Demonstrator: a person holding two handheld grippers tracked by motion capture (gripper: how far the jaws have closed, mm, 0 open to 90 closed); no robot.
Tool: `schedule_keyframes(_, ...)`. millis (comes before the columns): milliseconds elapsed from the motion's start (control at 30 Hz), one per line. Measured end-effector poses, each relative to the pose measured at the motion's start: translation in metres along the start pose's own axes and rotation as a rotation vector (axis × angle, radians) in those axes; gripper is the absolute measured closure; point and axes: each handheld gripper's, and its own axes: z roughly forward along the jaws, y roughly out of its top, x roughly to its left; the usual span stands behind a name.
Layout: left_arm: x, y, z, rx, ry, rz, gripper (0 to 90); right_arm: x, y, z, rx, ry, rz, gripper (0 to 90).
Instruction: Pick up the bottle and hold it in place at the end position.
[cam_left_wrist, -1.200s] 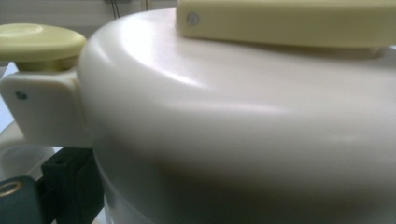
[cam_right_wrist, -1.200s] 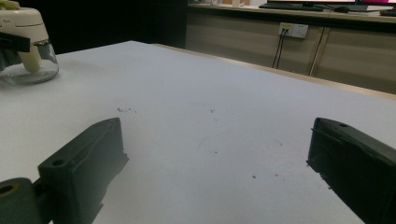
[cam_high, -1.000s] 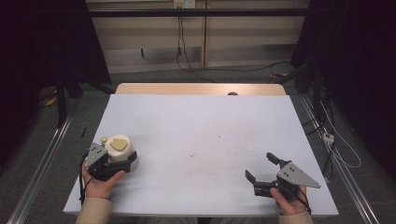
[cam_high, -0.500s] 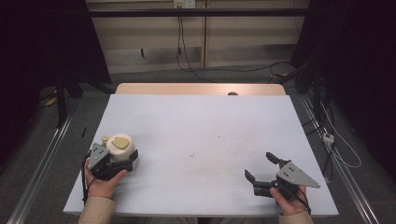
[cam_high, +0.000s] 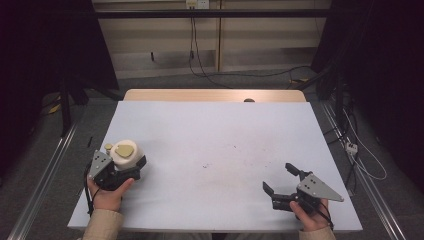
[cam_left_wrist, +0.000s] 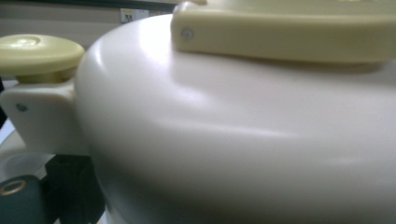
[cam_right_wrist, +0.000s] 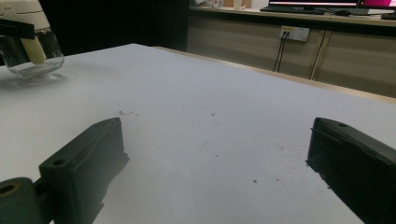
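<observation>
A cream-lidded jar (cam_high: 124, 150) with a yellowish knob and a clear glass base stands near the table's left edge. My left gripper (cam_high: 131, 163) is shut on it, held by a hand. In the left gripper view the jar's cream lid (cam_left_wrist: 233, 130) is very close, with the round knob (cam_left_wrist: 39, 53) at the upper left. The right gripper view has the jar (cam_right_wrist: 30, 46) far off at the top left, a black jaw across it. My right gripper (cam_high: 281, 179) is at the front right, just above the table, open, with bare table between its jaws (cam_right_wrist: 219, 163).
The white tabletop (cam_high: 215, 135) has a few small dark specks near its middle. A wooden strip (cam_high: 200, 95) runs along the far edge with a small dark object (cam_high: 248, 100) on it. Cables lie on the floor behind and to the right.
</observation>
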Motion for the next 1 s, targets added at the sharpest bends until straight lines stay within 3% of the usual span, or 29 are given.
schedule_keyframes(400, -0.005, 0.013, 0.010, -0.002, -0.035, -0.002, 5.5, 0.000, 0.000, 0.001, -0.002, 0.002, 0.001, 3.3)
schedule_keyframes(1000, -0.022, 0.026, 0.031, 0.014, -0.103, 0.050, 5.6, 0.000, 0.001, 0.002, -0.005, 0.005, 0.000, 3.3)
